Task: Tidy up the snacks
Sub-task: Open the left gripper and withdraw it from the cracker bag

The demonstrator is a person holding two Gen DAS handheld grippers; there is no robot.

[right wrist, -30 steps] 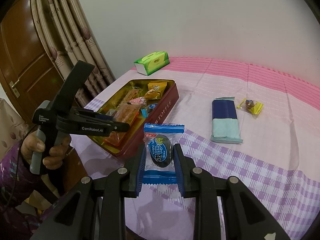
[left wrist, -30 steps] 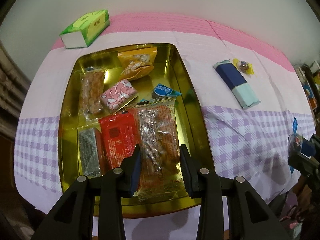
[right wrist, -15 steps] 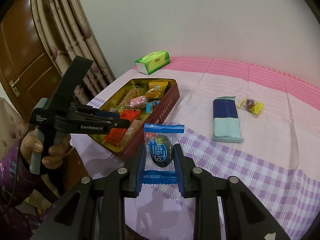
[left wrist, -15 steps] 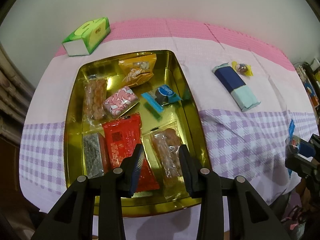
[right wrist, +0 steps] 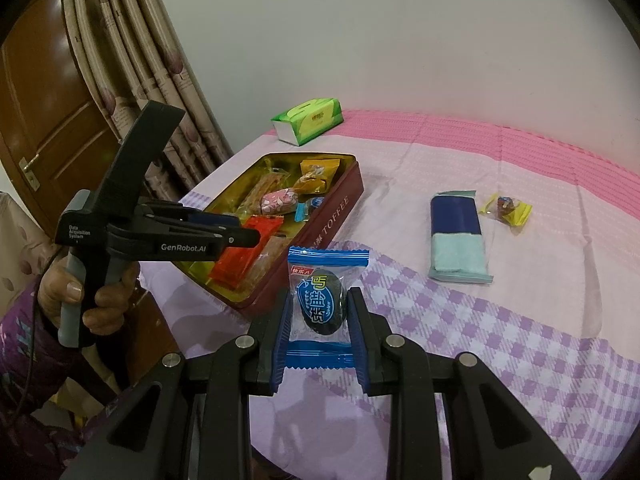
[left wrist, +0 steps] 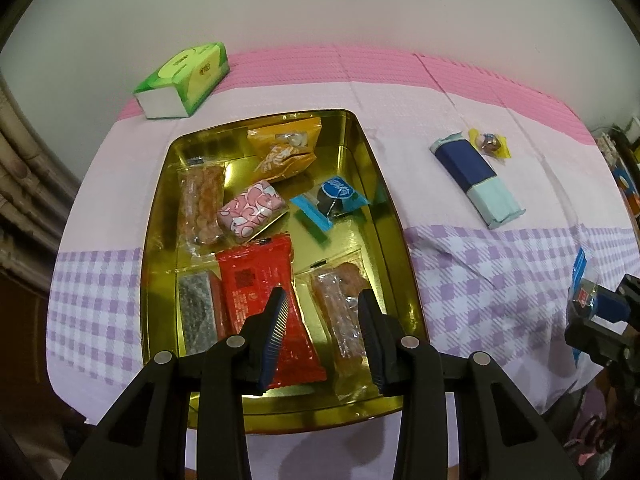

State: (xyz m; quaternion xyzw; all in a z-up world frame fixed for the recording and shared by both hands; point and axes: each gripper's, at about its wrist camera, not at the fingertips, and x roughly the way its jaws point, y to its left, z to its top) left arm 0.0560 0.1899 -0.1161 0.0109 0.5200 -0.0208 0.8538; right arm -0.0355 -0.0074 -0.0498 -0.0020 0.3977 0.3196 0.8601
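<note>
A gold-lined tin (left wrist: 372, 168) with maroon sides (right wrist: 320, 236) holds several wrapped snacks: a red packet (left wrist: 256, 280), a clear peanut-bar pack (left wrist: 344, 308), a pink candy (left wrist: 252, 208), an orange packet (left wrist: 286, 152) and a blue one (left wrist: 334, 196). My left gripper (left wrist: 322, 316) is open and empty above the tin's near end. My right gripper (right wrist: 318, 316) is shut on a blue-wrapped dark snack (right wrist: 322, 300), held above the table's near edge. A navy and mint pack (right wrist: 458, 236) and a yellow candy (right wrist: 508, 210) lie on the cloth.
A green tissue pack (left wrist: 184, 78) lies at the far left of the table. The pink and purple-checked cloth (right wrist: 480, 340) covers the table. A curtain (right wrist: 132, 92) and a wooden door (right wrist: 40, 100) stand to the left. The wall is behind.
My left gripper has let go of the clear peanut-bar pack, which now lies in the tin, and has drawn back and up. My right gripper holds still with the blue snack.
</note>
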